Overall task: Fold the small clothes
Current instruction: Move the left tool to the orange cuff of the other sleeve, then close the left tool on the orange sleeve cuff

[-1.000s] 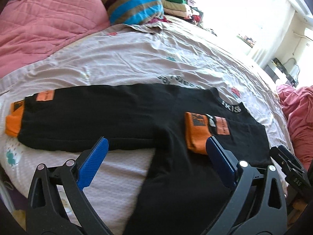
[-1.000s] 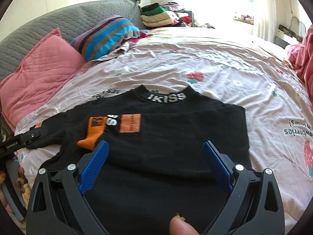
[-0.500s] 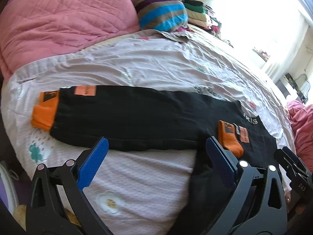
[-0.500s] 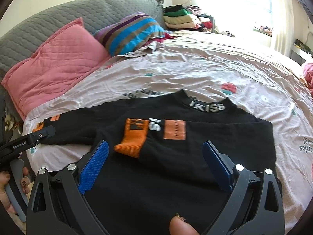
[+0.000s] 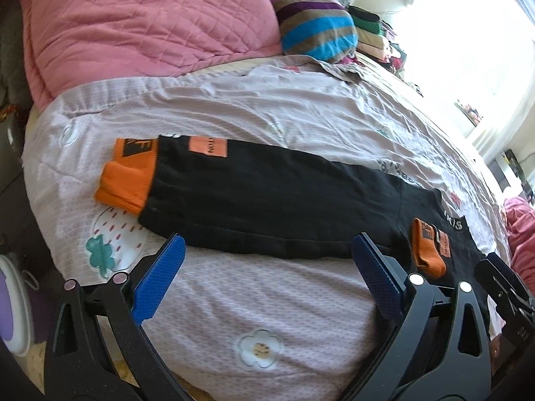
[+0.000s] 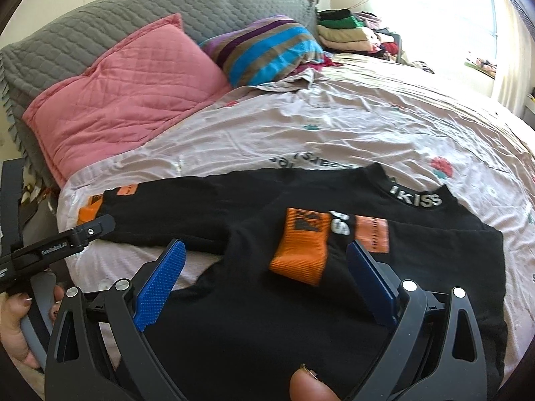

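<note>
**Two open grippers over a black top on the bed**

The left gripper (image 5: 267, 280) has its two blue fingers (image 5: 157, 284) spread wide apart. Nothing is between them. Past the left fingertip, on the sheet, there is a green clover picture (image 5: 100, 254). Farther out from that fingertip lies an orange cuff (image 5: 128, 177) at the end of a long black sleeve (image 5: 267, 200). The sleeve is stretched out flat and runs across in front of both fingers, from the left side to the right. Just past the right finger lies a second orange cuff (image 5: 428, 250), folded onto the body of the black top (image 5: 461, 254). Between the fingers, close in, the bed sheet (image 5: 267, 300) shows a white flower picture (image 5: 259, 347). Far behind the sleeve sit a pink pillow (image 5: 143, 30) and a striped pillow (image 5: 314, 26).

The right gripper (image 6: 264, 277) is also spread wide, and it holds nothing. Out past its left finger you can see the other gripper's black tip (image 6: 83, 234) near the end of the stretched sleeve (image 6: 167, 214). The black top (image 6: 267, 317) lies flat under and between the fingers. An orange cuff (image 6: 301, 250) rests on the top, between the fingers and closer to the right one. Farther out on the right side is the neck band (image 6: 416, 198) with white letters. A thumb tip (image 6: 311, 386) shows at the bottom, behind the fingers.
</note>
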`<state>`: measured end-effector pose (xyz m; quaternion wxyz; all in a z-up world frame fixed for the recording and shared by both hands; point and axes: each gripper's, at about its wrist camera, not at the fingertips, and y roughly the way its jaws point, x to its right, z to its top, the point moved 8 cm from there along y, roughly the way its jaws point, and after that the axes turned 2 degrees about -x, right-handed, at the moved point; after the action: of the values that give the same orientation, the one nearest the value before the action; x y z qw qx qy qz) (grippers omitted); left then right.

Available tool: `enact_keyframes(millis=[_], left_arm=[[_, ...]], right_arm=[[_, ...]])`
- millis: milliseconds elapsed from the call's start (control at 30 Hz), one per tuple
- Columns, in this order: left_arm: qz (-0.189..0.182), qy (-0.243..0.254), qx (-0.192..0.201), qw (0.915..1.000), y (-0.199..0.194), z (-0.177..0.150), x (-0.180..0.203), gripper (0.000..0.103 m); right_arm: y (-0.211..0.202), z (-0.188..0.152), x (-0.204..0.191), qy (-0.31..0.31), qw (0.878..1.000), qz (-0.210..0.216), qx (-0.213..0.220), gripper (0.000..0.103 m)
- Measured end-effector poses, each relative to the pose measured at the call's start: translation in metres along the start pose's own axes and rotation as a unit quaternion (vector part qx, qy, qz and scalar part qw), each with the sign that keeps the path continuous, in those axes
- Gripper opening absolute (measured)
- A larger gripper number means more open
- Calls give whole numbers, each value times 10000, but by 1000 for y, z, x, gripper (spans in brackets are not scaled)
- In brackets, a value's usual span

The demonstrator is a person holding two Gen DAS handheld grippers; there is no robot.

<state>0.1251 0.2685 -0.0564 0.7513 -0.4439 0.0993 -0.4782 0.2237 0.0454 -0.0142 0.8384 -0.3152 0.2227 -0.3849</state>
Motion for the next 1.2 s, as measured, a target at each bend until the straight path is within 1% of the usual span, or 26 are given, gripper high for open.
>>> enact_keyframes(millis=[233,400,533,767,800,833,867,900,933,1000,1033,1067,1100,1133,1200], left_arm=[[114,-288,-26,9995,5,1,-30,93],[200,-642,-33,9977,12,2,-61,93],[239,-877,1,9959,17,4,-76,93],[205,-1292,237,9911,24,15,-103,93],[212,-1322,248,9907,25,17,-103,91],[222,-1342,266,9903,26,19,-105,89],[268,-1350,286,9901,27,21,-106,81],[356,-1370,301,9895,29,24,-108,69],[391,-1397,303,9890,30,26,-110,62],[402,-1435,272,9885,34,30,-112,42],[448,-1395,206,9890,36,31,-112,37],[444,-1327,140,9901,38,33,-110,27],[373,-1282,90,9910,39,35,-107,14],[291,-1247,49,9918,39,36,-104,9],[255,-1071,33,9939,32,43,-94,8]], right_arm=[[14,1,-26,-167,9997,171,-97,96],[24,2,-38,-218,9993,249,-168,96],[32,1,-42,-196,9992,276,-222,96],[41,3,-39,-56,9991,284,-296,96],[42,4,-39,-29,9992,277,-302,96],[43,4,-37,14,9991,278,-309,96],[43,5,-35,56,9991,274,-322,96],[44,5,-34,86,9991,266,-331,96],[44,6,-32,141,9990,255,-347,96],[43,7,-26,242,9987,240,-367,96],[43,8,-24,281,9987,221,-375,96],[43,8,-21,318,9986,202,-377,96],[42,9,-17,363,9985,183,-377,96],[41,10,-13,424,9983,161,-379,96],[39,13,-4,531,9979,108,-363,96]])
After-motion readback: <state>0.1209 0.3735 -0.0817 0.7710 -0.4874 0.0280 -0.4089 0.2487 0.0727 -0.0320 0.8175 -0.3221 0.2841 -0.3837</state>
